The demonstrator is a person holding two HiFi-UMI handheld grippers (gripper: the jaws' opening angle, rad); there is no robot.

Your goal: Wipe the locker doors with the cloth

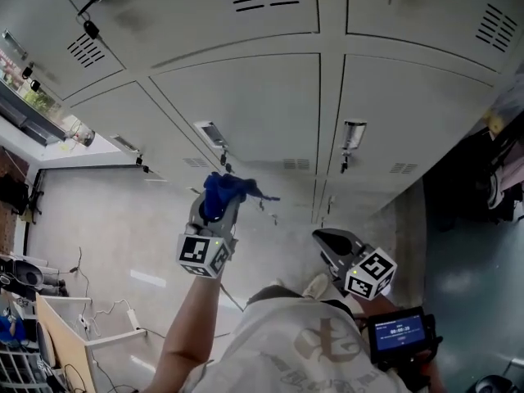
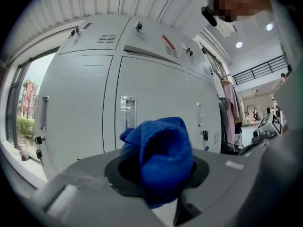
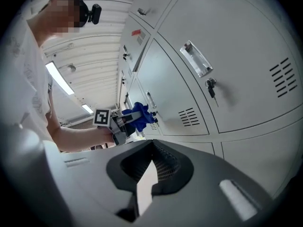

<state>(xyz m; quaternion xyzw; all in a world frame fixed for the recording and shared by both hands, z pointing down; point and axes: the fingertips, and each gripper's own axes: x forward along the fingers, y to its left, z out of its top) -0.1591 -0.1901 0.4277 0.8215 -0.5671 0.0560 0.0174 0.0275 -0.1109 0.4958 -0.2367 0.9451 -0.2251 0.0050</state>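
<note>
Your left gripper (image 2: 161, 183) was clenched on the blue cloth (image 2: 163, 150). Its own view showed the bunched cloth filling the gap between the jaws and bulging out past their tips. Your right gripper (image 3: 151, 167) was closed with nothing in it: the jaws met at the tips, and only a thin pale slit showed between them lower down.

In the head view the left gripper was raised at the end of your bare left arm (image 1: 184, 334), with the cloth at its far end. The cloth lay in front of the lower part of the middle locker door (image 1: 246, 113), below that door's handle (image 1: 211, 133) and vent slots (image 1: 196, 162). It may have touched the grey metal there, but no view settled that.

The right gripper sat nearer to you and to the right, well apart from the cloth. It pointed toward the foot of the right-hand door (image 1: 401, 97). That door had its own handle (image 1: 354, 135), and in the right gripper view a key (image 3: 211, 86) hung from a lock beside a handle.

A small lit screen (image 1: 399, 332) showed near your right side. To the near left stood a pale desk (image 1: 70, 330) with loose cables on the floor (image 1: 123, 219) around it.
</note>
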